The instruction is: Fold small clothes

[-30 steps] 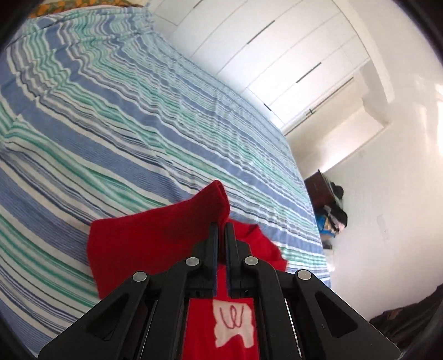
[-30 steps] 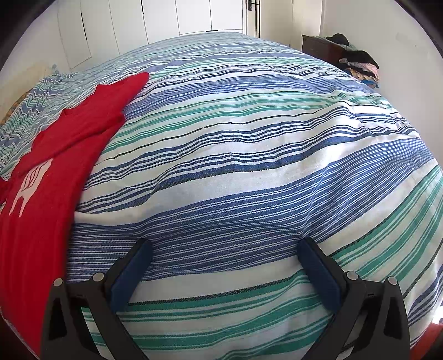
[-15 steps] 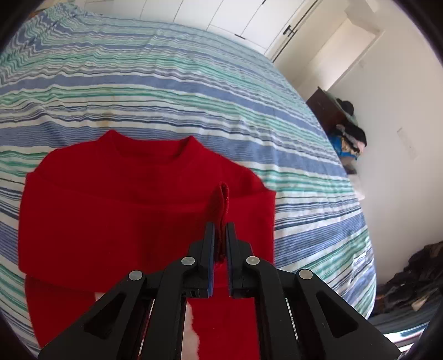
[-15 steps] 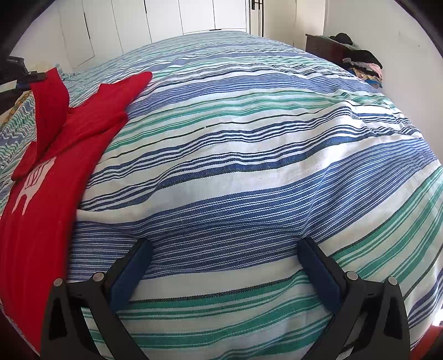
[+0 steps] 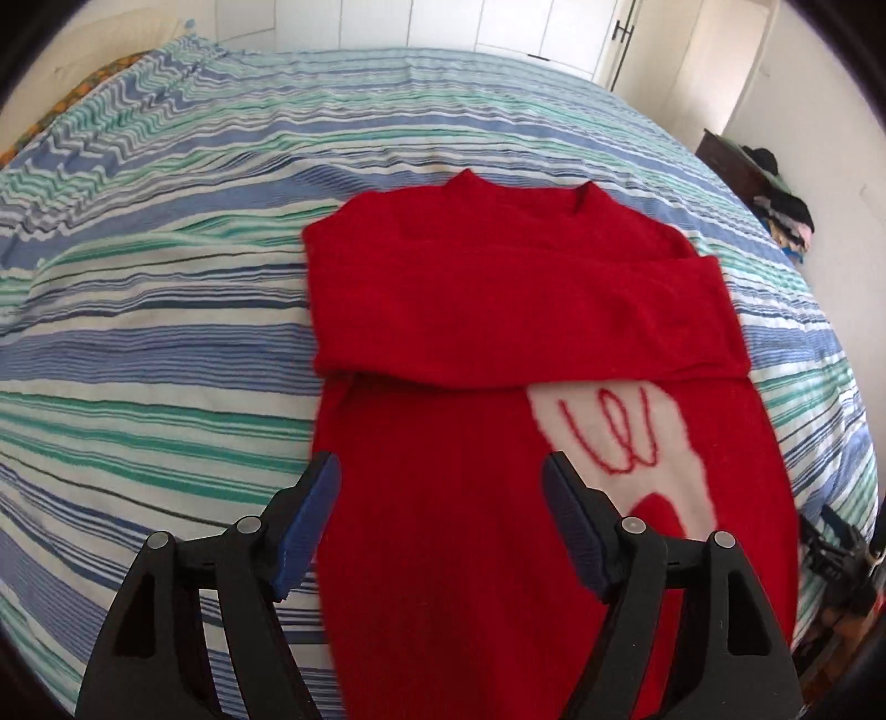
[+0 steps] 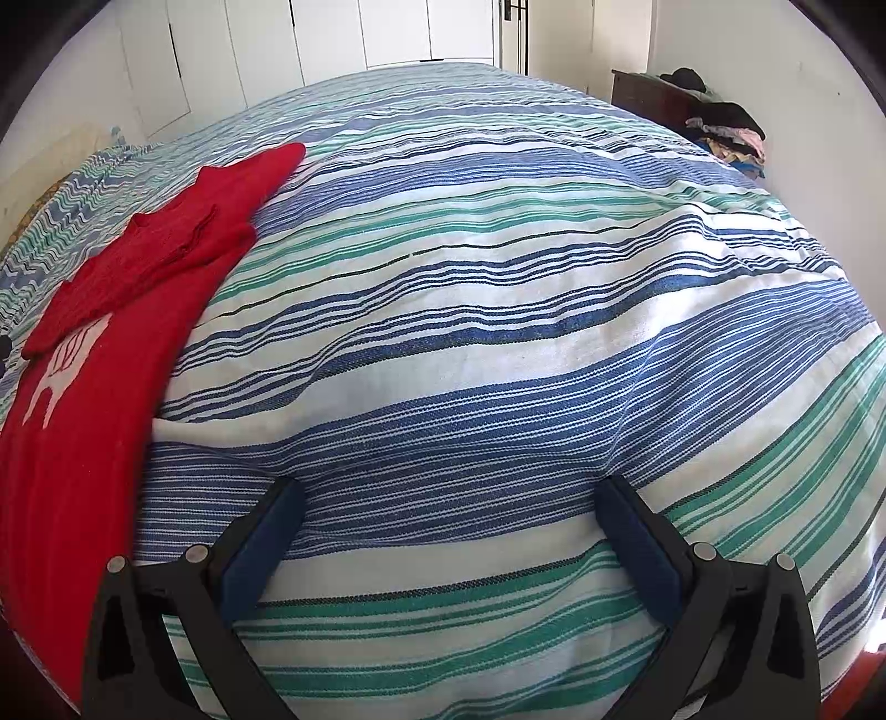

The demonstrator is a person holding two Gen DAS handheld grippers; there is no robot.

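Note:
A small red sweater (image 5: pixel 498 343) with a white patch and red scribble (image 5: pixel 620 432) lies flat on the striped bed. One sleeve (image 5: pixel 526 327) is folded across its chest. My left gripper (image 5: pixel 443 471) is open and empty, hovering over the sweater's lower body. In the right wrist view the sweater (image 6: pixel 111 332) lies at the far left, with its other sleeve (image 6: pixel 260 166) stretched out away from the body. My right gripper (image 6: pixel 448 493) is open and empty over bare bedspread, well to the right of the sweater.
The blue, green and white striped bedspread (image 6: pixel 498 277) covers the whole bed. White wardrobe doors (image 6: pixel 332 39) stand behind it. A dark dresser piled with clothes (image 6: pixel 714 122) stands at the right wall. The bed's right edge shows in the left wrist view (image 5: pixel 830 443).
My left gripper carried the sleeve across the sweater's chest, let it go and opened. The sleeve now lies folded over the body. The right gripper has stayed in place.

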